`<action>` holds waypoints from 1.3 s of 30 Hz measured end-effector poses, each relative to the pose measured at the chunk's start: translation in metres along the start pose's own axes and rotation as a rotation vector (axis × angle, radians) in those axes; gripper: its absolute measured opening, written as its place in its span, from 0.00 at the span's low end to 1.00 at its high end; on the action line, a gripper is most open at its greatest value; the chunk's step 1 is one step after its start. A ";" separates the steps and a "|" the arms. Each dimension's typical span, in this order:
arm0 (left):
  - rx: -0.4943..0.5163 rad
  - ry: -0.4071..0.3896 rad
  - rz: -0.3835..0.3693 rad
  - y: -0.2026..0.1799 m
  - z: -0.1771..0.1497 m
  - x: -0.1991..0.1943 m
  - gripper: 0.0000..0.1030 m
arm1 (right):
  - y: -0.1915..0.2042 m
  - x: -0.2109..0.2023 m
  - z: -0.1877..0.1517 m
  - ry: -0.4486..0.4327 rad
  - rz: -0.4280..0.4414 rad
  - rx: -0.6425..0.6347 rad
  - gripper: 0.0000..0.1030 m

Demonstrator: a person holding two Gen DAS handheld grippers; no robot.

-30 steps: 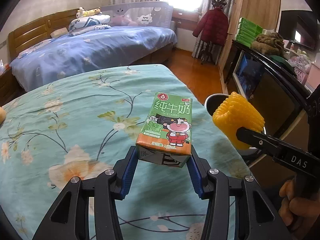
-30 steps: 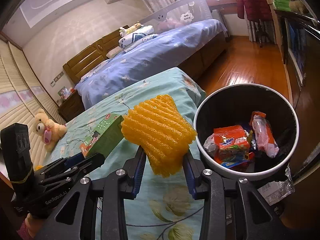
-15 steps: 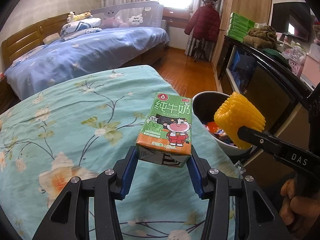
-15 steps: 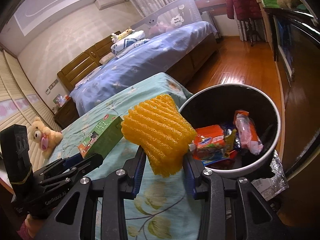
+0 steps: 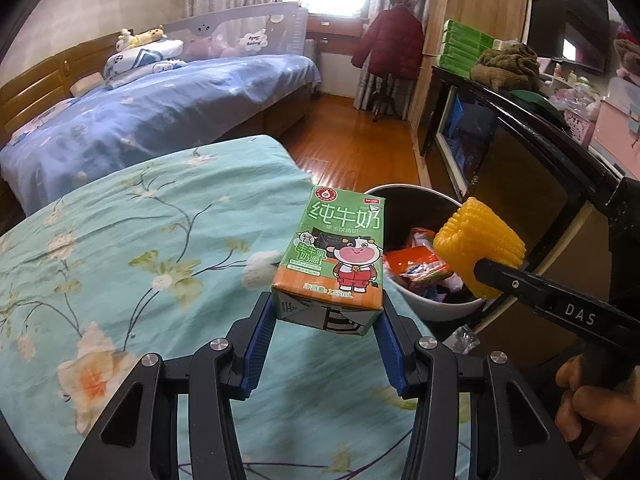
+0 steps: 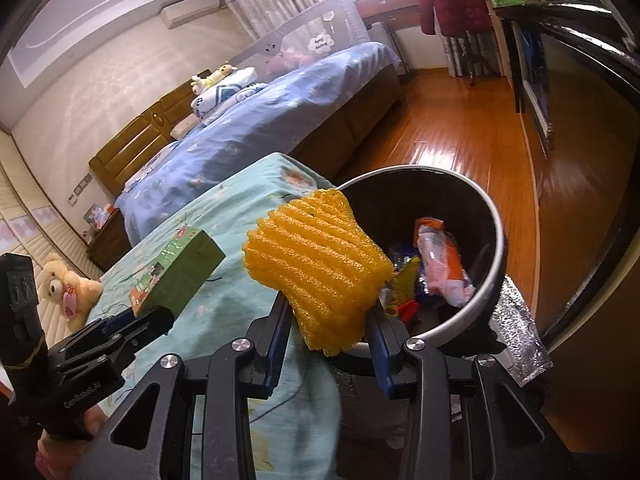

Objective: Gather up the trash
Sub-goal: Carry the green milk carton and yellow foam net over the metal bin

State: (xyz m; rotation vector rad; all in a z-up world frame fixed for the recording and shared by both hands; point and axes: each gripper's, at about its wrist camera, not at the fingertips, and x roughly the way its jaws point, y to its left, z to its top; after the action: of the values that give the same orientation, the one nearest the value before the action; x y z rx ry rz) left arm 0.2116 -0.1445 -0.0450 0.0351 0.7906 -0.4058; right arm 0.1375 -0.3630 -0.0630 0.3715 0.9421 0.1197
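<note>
My left gripper (image 5: 327, 322) is shut on a green and orange milk carton (image 5: 336, 258), held above the teal floral bedspread (image 5: 132, 264) near its right edge. The carton also shows in the right wrist view (image 6: 176, 272). My right gripper (image 6: 329, 322) is shut on a yellow foam net (image 6: 320, 264), held beside the rim of the trash bin (image 6: 486, 216). The foam net also shows in the left wrist view (image 5: 480, 248). The bin (image 5: 432, 304) stands on the floor by the bed and holds several wrappers (image 6: 440, 268).
A blue bed (image 5: 152, 120) stands behind, with wooden floor (image 6: 460, 136) between. A dark cabinet (image 5: 516, 168) runs along the right, close to the bin. A teddy bear (image 6: 66, 288) lies on the left. A foil wrapper (image 6: 516, 344) lies beside the bin.
Both grippers have moved to the right toward the bin with their loads. The bin is now larger and closer in both views. Both grips are unchanged.
</note>
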 end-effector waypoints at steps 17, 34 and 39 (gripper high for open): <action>0.030 0.003 -0.028 -0.014 0.006 0.010 0.46 | -0.016 -0.008 0.001 -0.009 -0.024 0.029 0.36; 0.061 0.006 -0.044 -0.032 0.017 0.023 0.46 | -0.027 -0.002 0.013 -0.003 -0.053 0.028 0.36; 0.073 0.005 -0.043 -0.037 0.022 0.029 0.46 | -0.029 0.003 0.018 0.010 -0.061 0.017 0.36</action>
State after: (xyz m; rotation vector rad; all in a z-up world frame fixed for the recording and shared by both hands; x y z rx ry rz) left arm 0.2308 -0.1927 -0.0454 0.0873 0.7825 -0.4753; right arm 0.1524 -0.3940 -0.0659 0.3583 0.9638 0.0581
